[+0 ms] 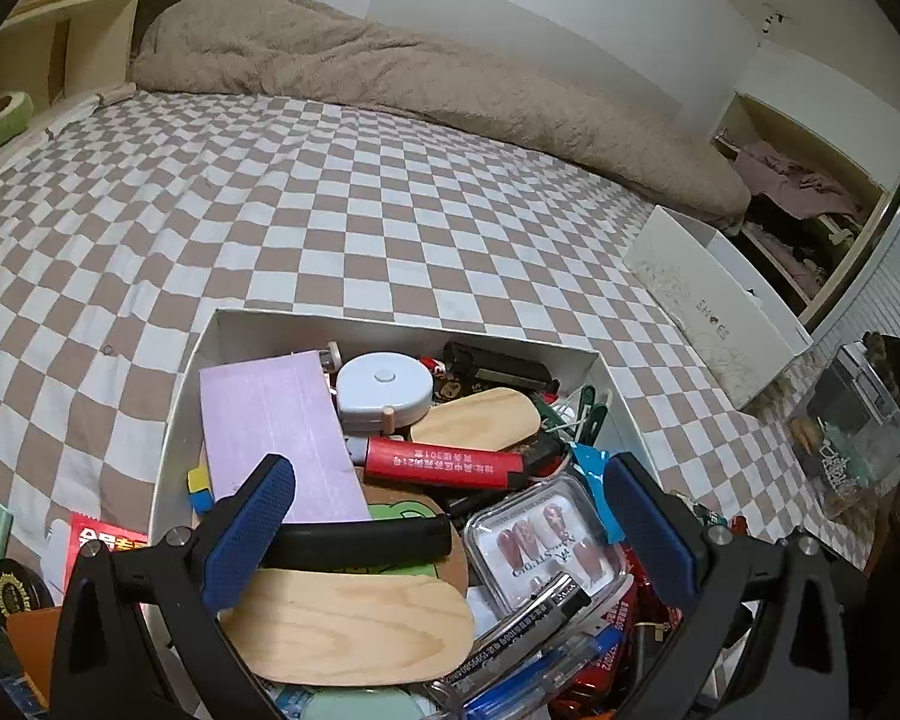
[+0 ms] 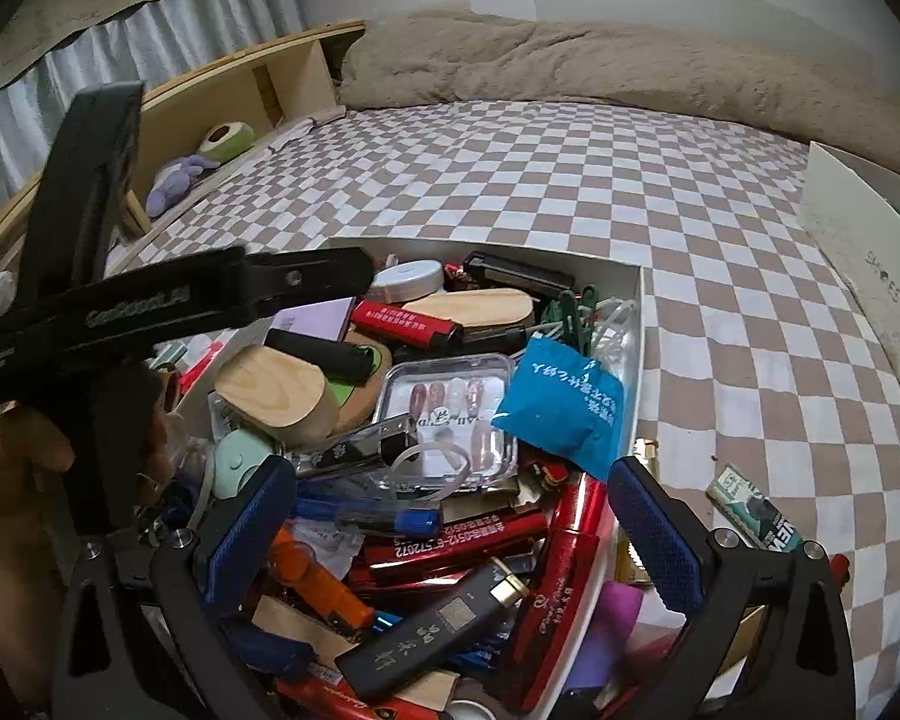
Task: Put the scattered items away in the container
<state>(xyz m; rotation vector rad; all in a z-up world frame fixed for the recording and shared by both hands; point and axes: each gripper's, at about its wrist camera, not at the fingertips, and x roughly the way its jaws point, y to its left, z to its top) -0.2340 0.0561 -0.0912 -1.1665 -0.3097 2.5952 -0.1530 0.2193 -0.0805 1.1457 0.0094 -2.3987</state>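
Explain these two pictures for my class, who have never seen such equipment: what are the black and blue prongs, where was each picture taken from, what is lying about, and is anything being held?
There is no robot here. A person holds a hand-operated two-finger gripper in each hand, and each gripper carries a wide-angle camera looking along its fingers. The left wrist view shows the left gripper; the right wrist view shows the right gripper, and beside it the left tool's black body in a hand.

Both hover over a white box on a checked bedsheet. The box is crammed with small items: a red lighter, wooden pieces, a clear case of false nails, a blue packet and a round tape measure. A few items, such as a green-and-white packet, lie outside the box.

Both grippers are open and hold nothing.
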